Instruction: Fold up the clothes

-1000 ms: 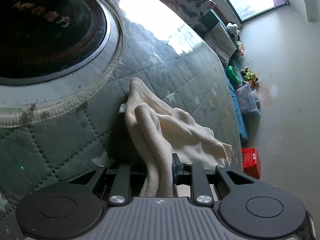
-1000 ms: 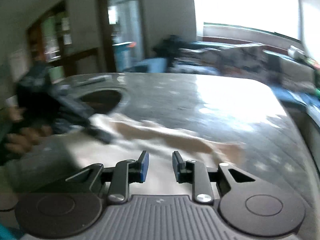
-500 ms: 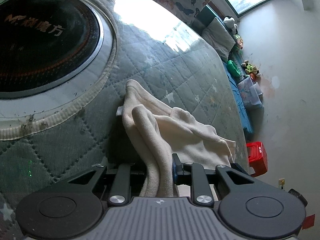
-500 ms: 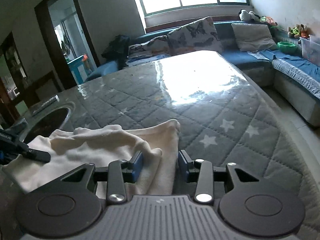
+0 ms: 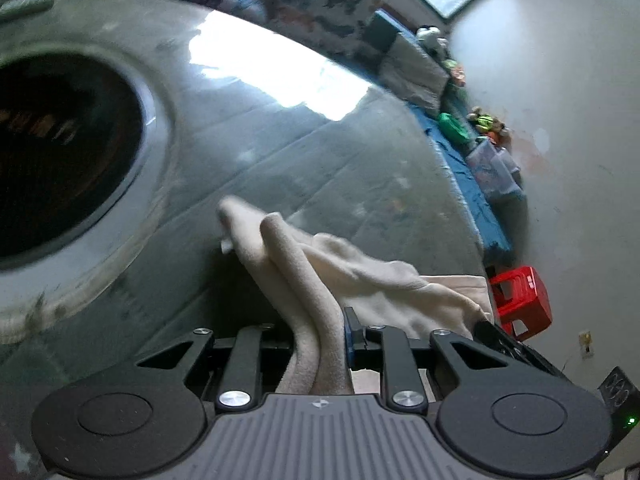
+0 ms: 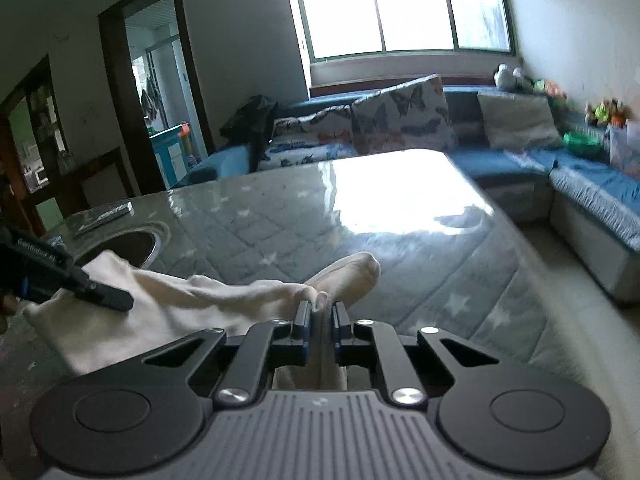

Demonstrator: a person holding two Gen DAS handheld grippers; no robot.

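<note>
1. Both grippers pinch the same cream-coloured soft knit garment (image 6: 168, 300), one at each end.
2. Nearest in the right wrist view, the right gripper (image 6: 320, 314) has its jaws drawn almost together, with a thin fold of the cloth squeezed between the two pads.
3. In the left wrist view, the left gripper (image 5: 320, 332) clamps a thicker rolled bunch of the garment (image 5: 320, 272); the blue-edged right pad presses the cloth, while the other pad is hidden behind the fabric, so the exact gap cannot be read.
4. The garment stretches between the two grippers, sagging onto the grey-green quilted tabletop with star print (image 6: 420, 280), and a rounded end of it pokes out just past the right gripper's fingertips.
5. At the left edge of the right wrist view, the left gripper (image 6: 108, 298) shows as a black finger resting on the cloth's far corner.
6. Beside that corner, a round dark inset with a metal rim (image 5: 60, 152) is set into the table; the left view is blurred, so its lettering is unreadable.
7. Beyond the table edge stands a red plastic stool (image 5: 520, 300) on the floor.
8. Farthest back, a blue sofa with butterfly-print cushions (image 6: 404, 120) runs under a bright window (image 6: 404, 8).
</note>
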